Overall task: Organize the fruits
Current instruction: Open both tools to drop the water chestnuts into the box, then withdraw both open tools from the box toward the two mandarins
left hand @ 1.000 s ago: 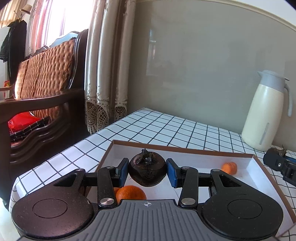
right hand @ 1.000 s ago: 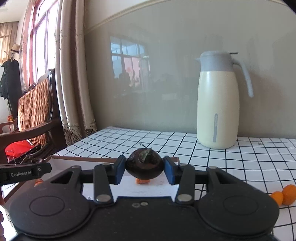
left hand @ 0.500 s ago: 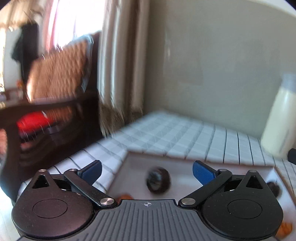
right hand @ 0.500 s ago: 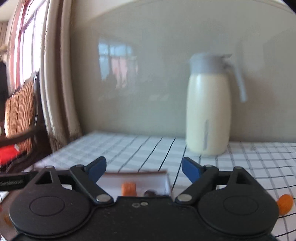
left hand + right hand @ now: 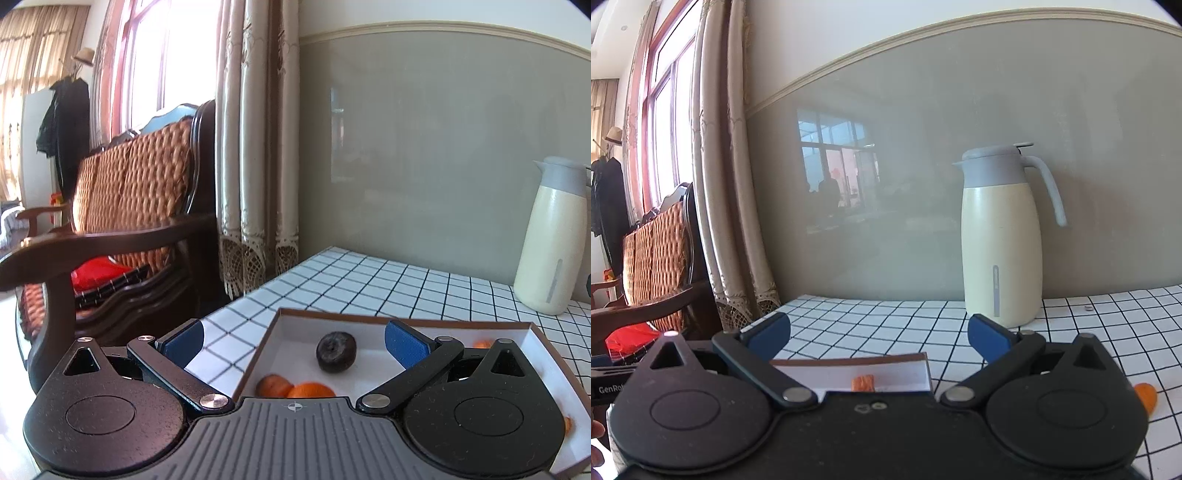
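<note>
On the white black-gridded tablecloth table (image 5: 369, 280), a shallow white brown-rimmed cardboard box (image 5: 295, 334) holds a dark wrinkled round fruit (image 5: 336, 351), lying free between the left gripper's (image 5: 295, 341) wide jaws. The right gripper's (image 5: 879, 332) jaws are opening, empty.

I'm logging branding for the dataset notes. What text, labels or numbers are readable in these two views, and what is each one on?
"GenRo": white lettering on the black bar at the left edge of the right wrist view, cut off by the gripper body in front of it.
Thermos jug: only a plain grey strip on its front, no lettering that can be read.
White box and the fruit in it: no text.
</note>
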{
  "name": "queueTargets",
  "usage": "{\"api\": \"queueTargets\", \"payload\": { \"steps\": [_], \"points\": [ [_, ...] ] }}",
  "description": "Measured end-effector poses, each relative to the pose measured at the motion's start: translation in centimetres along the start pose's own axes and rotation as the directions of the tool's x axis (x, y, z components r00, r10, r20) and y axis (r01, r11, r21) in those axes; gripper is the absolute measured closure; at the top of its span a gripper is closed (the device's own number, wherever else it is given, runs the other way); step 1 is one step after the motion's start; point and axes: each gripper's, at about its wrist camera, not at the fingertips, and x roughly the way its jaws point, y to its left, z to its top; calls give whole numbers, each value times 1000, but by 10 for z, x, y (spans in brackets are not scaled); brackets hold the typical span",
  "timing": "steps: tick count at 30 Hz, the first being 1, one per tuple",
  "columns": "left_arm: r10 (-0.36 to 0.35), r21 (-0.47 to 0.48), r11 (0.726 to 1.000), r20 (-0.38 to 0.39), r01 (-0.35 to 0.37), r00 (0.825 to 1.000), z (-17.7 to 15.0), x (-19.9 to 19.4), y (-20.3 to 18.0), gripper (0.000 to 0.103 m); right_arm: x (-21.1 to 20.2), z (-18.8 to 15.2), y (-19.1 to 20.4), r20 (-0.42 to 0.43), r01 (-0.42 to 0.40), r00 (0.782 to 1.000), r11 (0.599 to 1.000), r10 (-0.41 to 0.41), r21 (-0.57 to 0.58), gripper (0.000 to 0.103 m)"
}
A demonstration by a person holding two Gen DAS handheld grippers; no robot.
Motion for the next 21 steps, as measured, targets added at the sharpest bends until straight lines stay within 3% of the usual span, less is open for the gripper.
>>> {"api": "queueTargets", "payload": {
  "steps": [11, 21],
  "points": [
    [-47, 31, 998, -24, 48, 999, -14, -28, -6, 0, -36, -13, -11, -34, -14, 999, 999, 15, 30, 6],
    [-118, 81, 989, -34, 121, 992, -25, -54, -33, 0, -69, -22, -32, -48, 31, 998, 998, -28, 49, 6]
  ]
}}
